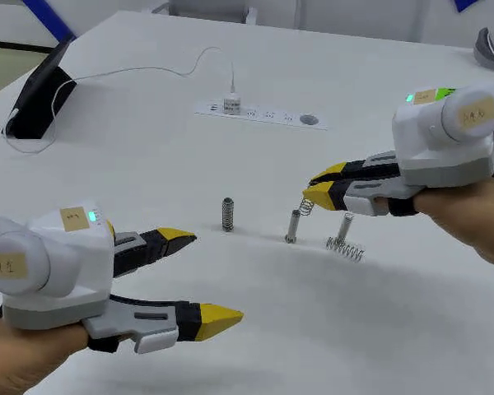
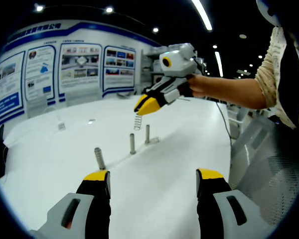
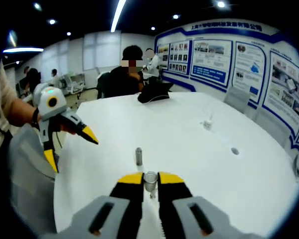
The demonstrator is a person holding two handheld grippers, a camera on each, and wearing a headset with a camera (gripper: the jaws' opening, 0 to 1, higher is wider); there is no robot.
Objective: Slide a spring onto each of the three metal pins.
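Observation:
Three metal pins stand in a row on the white table (image 1: 148, 164). The left pin (image 1: 227, 214) carries a spring. The middle pin (image 1: 292, 225) and the right pin (image 1: 344, 228) are bare. A loose spring (image 1: 347, 248) lies flat by the right pin. My right gripper (image 1: 319, 191) hovers just above the middle pin, shut on another spring (image 1: 306, 206) that hangs from its tips; the same held spring (image 3: 150, 180) sits between its jaws in the right gripper view. My left gripper (image 1: 206, 276) is open near the table's front left, nothing in it.
A white power strip (image 1: 259, 112) with a plugged charger and its cable lies at the back of the table. A black stand (image 1: 37, 92) sits at the far left. A person (image 3: 123, 75) sits beyond the table's far side.

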